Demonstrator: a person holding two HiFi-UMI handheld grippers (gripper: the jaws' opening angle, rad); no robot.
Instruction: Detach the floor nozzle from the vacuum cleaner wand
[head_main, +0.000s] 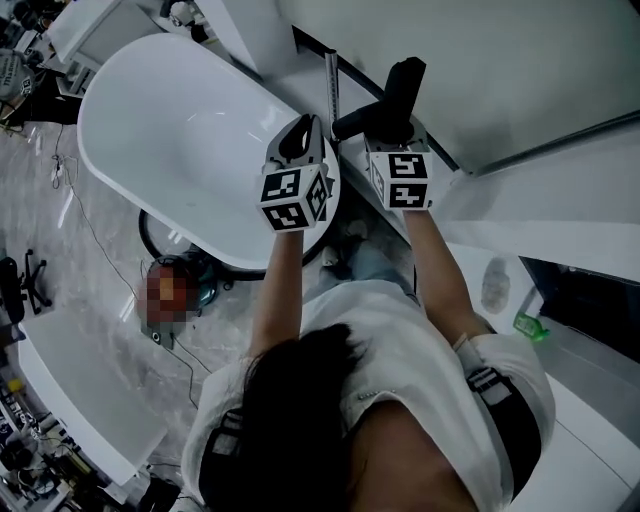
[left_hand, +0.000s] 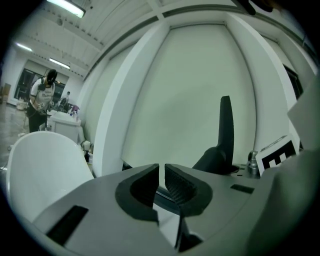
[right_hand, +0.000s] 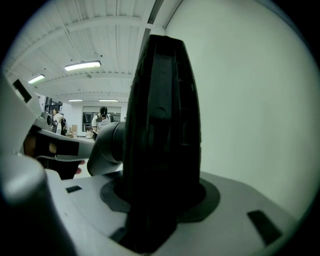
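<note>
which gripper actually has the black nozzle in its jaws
The right gripper: its jaws are clamped on the black floor nozzle. The left gripper has its jaws nearly together with nothing between them.

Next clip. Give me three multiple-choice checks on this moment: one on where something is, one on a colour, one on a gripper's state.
1. In the head view, on which side of the right gripper does the white bathtub lie?
A) left
B) right
C) directly beneath it

2. What colour is the floor nozzle?
A) white
B) black
C) red

3. The right gripper is:
A) open and empty
B) shut on the floor nozzle
C) out of view

Answers:
1 A: the tub fills the head view's upper left.
2 B: it looks black in both the head view and the right gripper view.
3 B: the right gripper view shows the nozzle's body clamped between its jaws.
</note>
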